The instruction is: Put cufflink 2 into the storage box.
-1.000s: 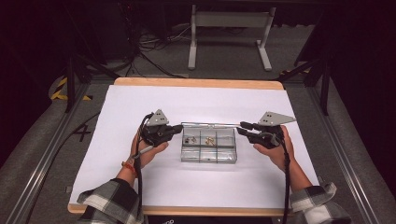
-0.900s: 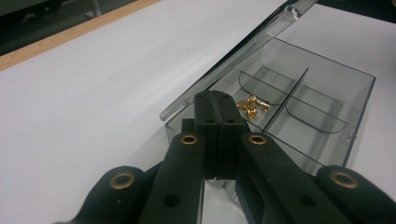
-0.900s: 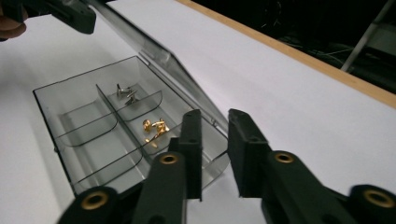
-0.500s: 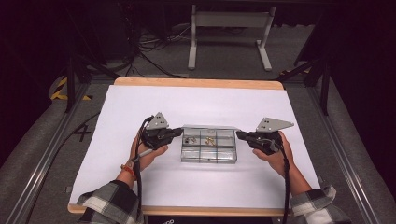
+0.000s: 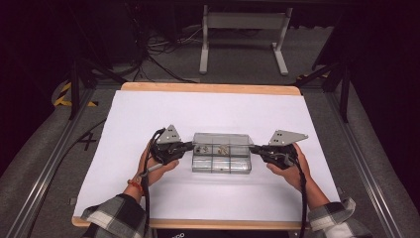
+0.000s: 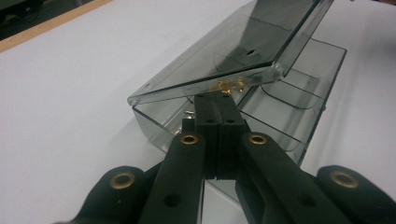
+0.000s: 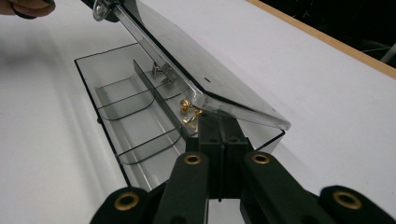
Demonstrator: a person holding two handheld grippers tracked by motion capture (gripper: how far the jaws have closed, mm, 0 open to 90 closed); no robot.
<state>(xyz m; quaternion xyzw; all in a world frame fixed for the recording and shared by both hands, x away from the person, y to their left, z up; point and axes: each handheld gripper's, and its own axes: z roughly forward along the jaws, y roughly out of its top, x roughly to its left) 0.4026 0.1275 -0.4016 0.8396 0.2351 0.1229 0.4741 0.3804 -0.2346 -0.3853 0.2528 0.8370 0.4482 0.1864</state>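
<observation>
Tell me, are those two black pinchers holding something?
It looks like no real pinch: both the left gripper and right gripper are shut, tips tucked under the ends of the clear box's lid, propping it half open over the box.

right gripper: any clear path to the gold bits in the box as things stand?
Probably not yet. The right gripper is shut, its tips at the box's end wall under the half-raised lid. The gold pieces lie just ahead, but the lid slants low over them and the box wall stands between.
</observation>
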